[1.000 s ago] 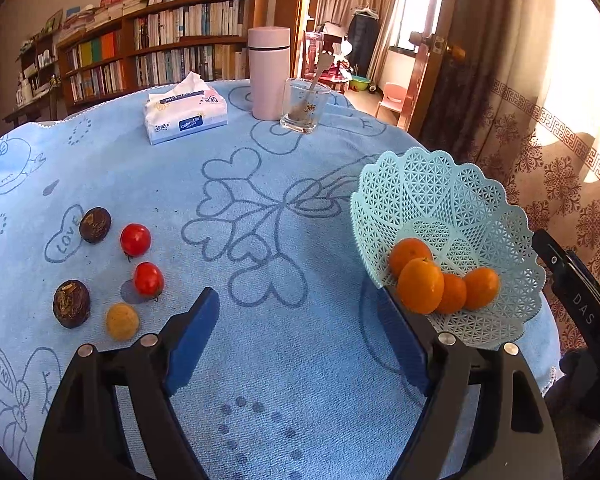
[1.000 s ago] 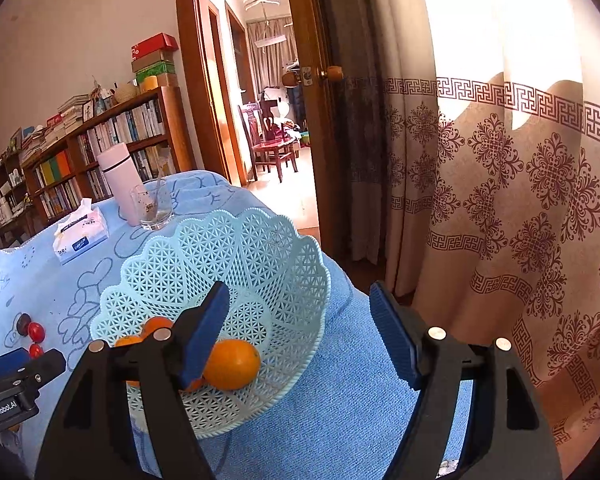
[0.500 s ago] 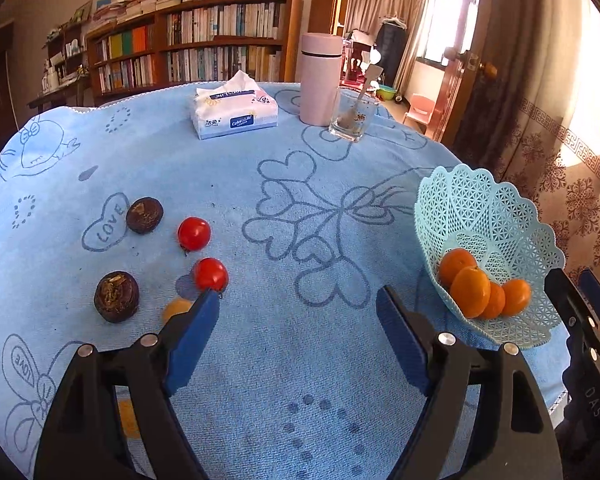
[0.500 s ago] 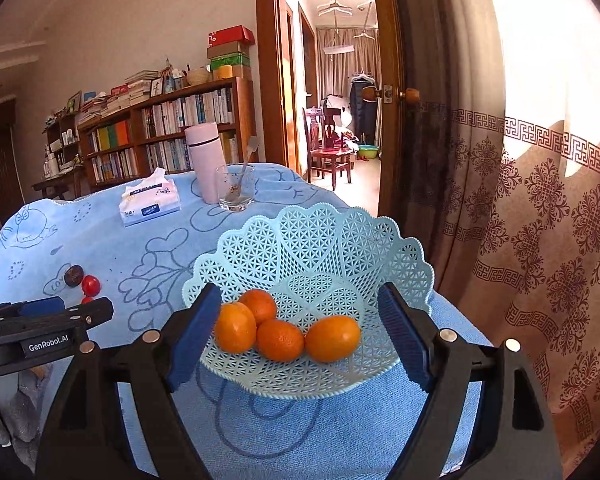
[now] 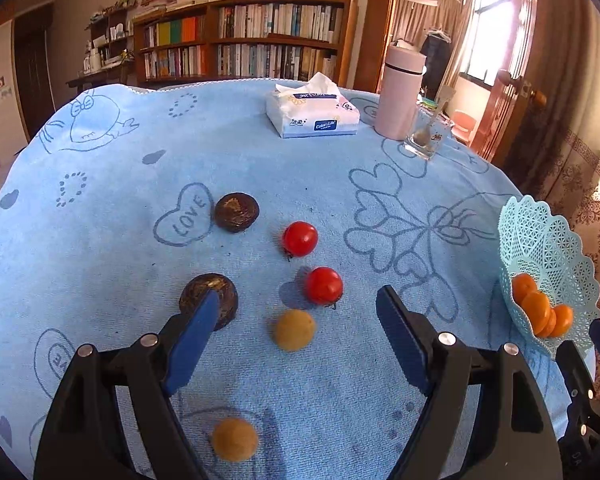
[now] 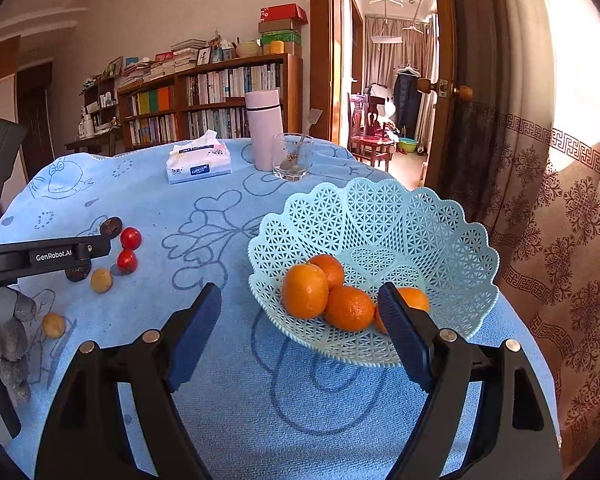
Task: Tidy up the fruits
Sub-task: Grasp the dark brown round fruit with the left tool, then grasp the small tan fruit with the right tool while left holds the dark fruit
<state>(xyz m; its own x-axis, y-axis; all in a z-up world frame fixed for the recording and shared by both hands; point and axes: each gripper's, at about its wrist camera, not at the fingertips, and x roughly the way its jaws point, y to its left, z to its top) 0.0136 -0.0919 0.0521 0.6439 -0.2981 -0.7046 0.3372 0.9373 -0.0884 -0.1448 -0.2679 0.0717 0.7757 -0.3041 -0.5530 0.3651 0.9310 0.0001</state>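
My left gripper (image 5: 296, 308) is open and empty above the loose fruit on the blue cloth. Between its fingers lie a tan round fruit (image 5: 294, 329) and a red tomato (image 5: 324, 285). A second tomato (image 5: 300, 238) and a dark brown fruit (image 5: 236, 212) lie farther off. Another dark fruit (image 5: 208, 300) is partly behind the left finger. A second tan fruit (image 5: 235, 444) lies near the camera. My right gripper (image 6: 300, 308) is open and empty in front of the light-blue lattice basket (image 6: 412, 220), which holds several oranges (image 6: 305, 290).
A tissue pack (image 5: 312, 114), a pink flask (image 5: 400, 96) and a glass with a spoon (image 5: 422, 140) stand at the table's far side. The basket (image 5: 548, 248) sits at the right edge by the curtain. A bookshelf and an open door are behind.
My left gripper swung left, away from the basket and over the loose fruit. My right gripper turned left, so the basket and oranges now sit in front of it.
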